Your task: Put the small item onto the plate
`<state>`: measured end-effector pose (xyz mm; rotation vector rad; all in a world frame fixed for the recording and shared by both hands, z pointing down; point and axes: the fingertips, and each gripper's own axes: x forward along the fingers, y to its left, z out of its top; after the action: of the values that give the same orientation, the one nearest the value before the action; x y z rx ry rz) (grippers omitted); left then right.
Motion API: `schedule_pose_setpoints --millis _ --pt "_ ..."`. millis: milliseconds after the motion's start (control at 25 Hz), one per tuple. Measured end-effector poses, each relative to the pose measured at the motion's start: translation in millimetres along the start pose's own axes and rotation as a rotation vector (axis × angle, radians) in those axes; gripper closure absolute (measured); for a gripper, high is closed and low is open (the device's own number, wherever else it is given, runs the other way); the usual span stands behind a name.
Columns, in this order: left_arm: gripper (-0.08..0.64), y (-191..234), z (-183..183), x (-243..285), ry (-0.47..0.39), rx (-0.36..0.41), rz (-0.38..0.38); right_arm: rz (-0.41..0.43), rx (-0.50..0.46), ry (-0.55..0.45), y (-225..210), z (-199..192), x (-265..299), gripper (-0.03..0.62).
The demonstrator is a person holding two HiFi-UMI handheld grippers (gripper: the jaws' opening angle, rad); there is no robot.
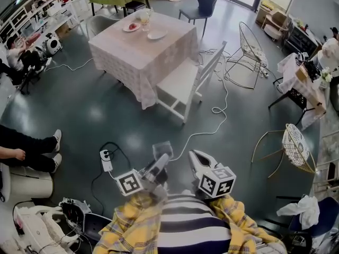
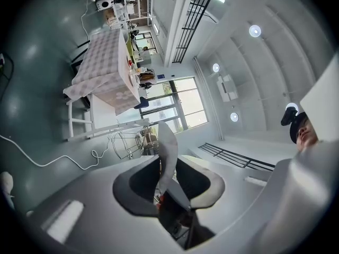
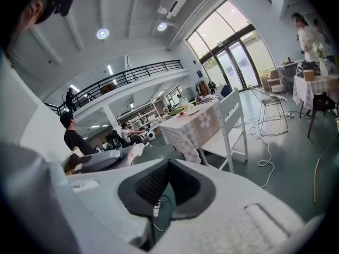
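Note:
Far ahead stands a table with a pale checked cloth. On it lie a plate with a red item, an empty white plate and a glass piece. Both grippers hang low and close to my body, well short of the table. My left gripper is shut on a thin grey item; in the left gripper view the grey strip rises between the dark pads. My right gripper is shut with nothing in it, and its pads meet at the tip.
A white chair stands at the table's near right corner. A white cable snakes over the floor, with a power strip by my left side. Wire chairs stand to the right. A seated person's legs reach in from the left.

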<state>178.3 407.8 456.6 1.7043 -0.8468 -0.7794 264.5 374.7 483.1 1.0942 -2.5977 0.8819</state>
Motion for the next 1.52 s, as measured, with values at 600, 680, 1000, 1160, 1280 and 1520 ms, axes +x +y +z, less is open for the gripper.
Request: schedule_pose_setpoints --millis 600,680,1000,1160,1280,1520 --pt "0.477 30.2 42.4 -11.0 0.095 -0.012 -0.038 -0.085 0.039 0.052 18.5 -14.4 62.0 0.592" --pt "0.477 37.7 48.0 -9.0 0.102 -0.031 -0.039 -0.098 0.036 0.058 17.6 -12.9 69.9 0.591" --pt "0.477 46.5 72.4 26.0 0.111 -0.05 -0.071 -0.141 0.019 0.055 -4.0 17.9 97.6 0.592" --pt "0.477 47.7 93.6 55.6 0.113 -0.045 -0.078 -0.116 0.005 0.06 -19.8 40.4 124.0 0.592" --pt "0.477 50.3 105.7 77.2 0.11 -0.033 -0.068 -0.086 -0.003 0.068 -32.3 58.6 139.8 0.591" --pt "0.477 53.9 133.8 120.5 0.081 -0.013 -0.064 -0.041 -0.053 0.08 -56.7 93.9 171.0 0.591"
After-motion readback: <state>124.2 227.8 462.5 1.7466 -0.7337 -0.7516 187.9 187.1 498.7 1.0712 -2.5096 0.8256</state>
